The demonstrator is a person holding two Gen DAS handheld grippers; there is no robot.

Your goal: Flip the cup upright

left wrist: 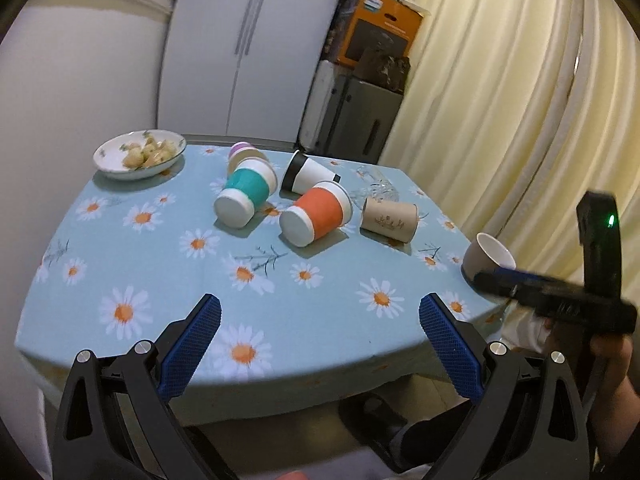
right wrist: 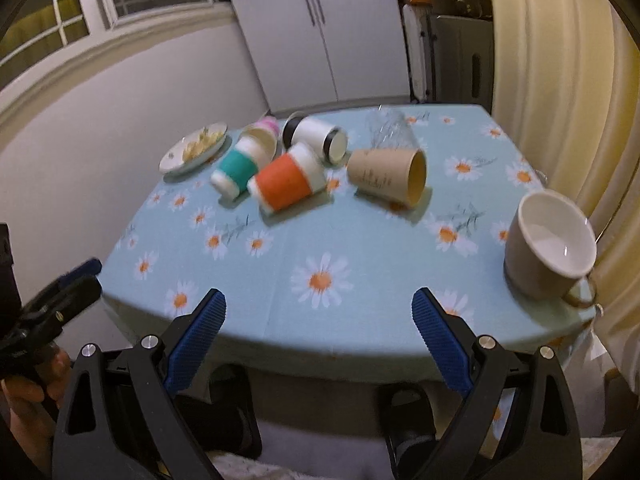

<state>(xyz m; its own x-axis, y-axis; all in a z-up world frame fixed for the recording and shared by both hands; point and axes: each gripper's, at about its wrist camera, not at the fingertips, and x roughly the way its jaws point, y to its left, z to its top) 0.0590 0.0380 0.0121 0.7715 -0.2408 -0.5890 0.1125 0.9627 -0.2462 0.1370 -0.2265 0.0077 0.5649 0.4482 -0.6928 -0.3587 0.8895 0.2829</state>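
Several cups lie on their sides on the daisy tablecloth: a teal cup, an orange cup, a white cup with black bands, a brown paper cup, a pink-topped cup and a clear glass. A grey mug stands upright at the right edge. My left gripper is open and empty above the front edge. My right gripper is open and empty near the front edge; it also shows blurred in the left wrist view.
A plate of food sits at the far left corner. The table stands against a wall on the left, with curtains on the right and a cabinet and boxes behind.
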